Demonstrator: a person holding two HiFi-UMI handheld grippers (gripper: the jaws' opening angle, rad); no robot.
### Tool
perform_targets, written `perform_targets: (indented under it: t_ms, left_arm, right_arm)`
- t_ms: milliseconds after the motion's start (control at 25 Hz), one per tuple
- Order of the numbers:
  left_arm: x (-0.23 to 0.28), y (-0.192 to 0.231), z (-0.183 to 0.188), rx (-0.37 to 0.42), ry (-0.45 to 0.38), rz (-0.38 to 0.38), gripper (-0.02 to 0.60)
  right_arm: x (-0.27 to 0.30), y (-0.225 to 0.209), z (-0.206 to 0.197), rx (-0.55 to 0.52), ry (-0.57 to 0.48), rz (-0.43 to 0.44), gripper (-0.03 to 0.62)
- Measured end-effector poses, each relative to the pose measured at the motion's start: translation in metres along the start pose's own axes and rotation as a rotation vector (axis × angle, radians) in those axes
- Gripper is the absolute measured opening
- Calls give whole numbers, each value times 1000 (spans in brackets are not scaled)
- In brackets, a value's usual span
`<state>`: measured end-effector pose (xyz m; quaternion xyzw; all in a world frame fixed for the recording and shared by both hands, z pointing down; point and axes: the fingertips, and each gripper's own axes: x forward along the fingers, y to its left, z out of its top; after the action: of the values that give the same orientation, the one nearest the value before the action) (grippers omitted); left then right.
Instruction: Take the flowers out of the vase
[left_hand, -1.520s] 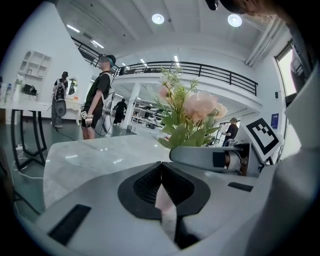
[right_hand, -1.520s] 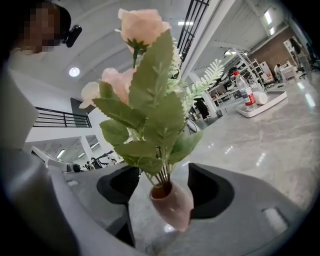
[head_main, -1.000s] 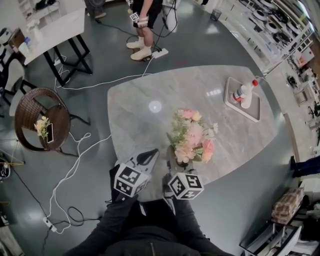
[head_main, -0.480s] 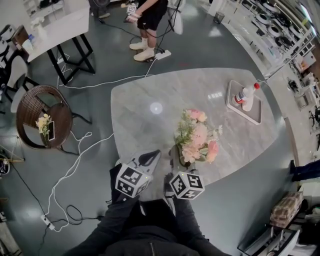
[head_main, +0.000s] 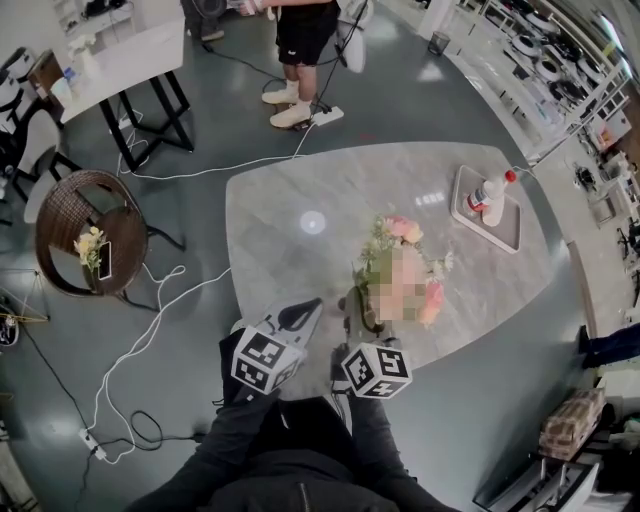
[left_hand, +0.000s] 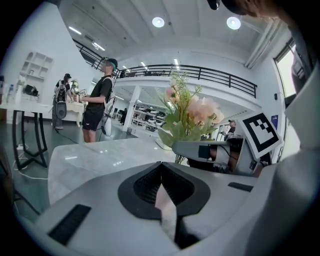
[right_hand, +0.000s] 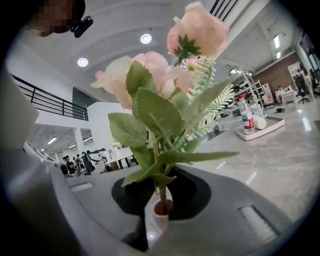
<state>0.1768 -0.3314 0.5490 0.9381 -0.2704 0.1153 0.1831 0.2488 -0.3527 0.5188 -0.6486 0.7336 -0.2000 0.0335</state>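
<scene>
A bunch of pink flowers (head_main: 399, 231) with green leaves stands in a small pale vase (head_main: 361, 308) near the front edge of the marble table (head_main: 300, 190). In the right gripper view the stems rise out of the vase mouth (right_hand: 162, 208) between the dark pads, and my right gripper (right_hand: 161, 192) is shut on them just above the vase. The blooms (right_hand: 150, 67) fill that view. My left gripper (head_main: 304, 309) hovers just left of the vase, its jaws shut with nothing in them (left_hand: 161, 168). From the left gripper view the flowers (left_hand: 192, 112) and the right gripper (left_hand: 210, 150) show at right.
A white tray (head_main: 505, 232) with a red-capped bottle (head_main: 487, 189) lies at the table's far right. A person (head_main: 300, 35) stands beyond the table near a power strip. A wicker chair (head_main: 60, 215) and cables are on the floor at left.
Both grippers stay by the vase. The head view has drifted slightly, and the person beyond the table has shifted a little to the right.
</scene>
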Motion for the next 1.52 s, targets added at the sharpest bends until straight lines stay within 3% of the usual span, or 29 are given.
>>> perform_targets:
  t_ms: [1120, 1520]
  left_arm:
    - [-13, -31, 43, 67, -95, -22, 2]
    - [-11, -50, 61, 89, -129, -89, 2]
  right_arm:
    - [-40, 27, 79, -74, -124, 41, 46]
    - [-67, 38, 110, -115, -184, 26, 46]
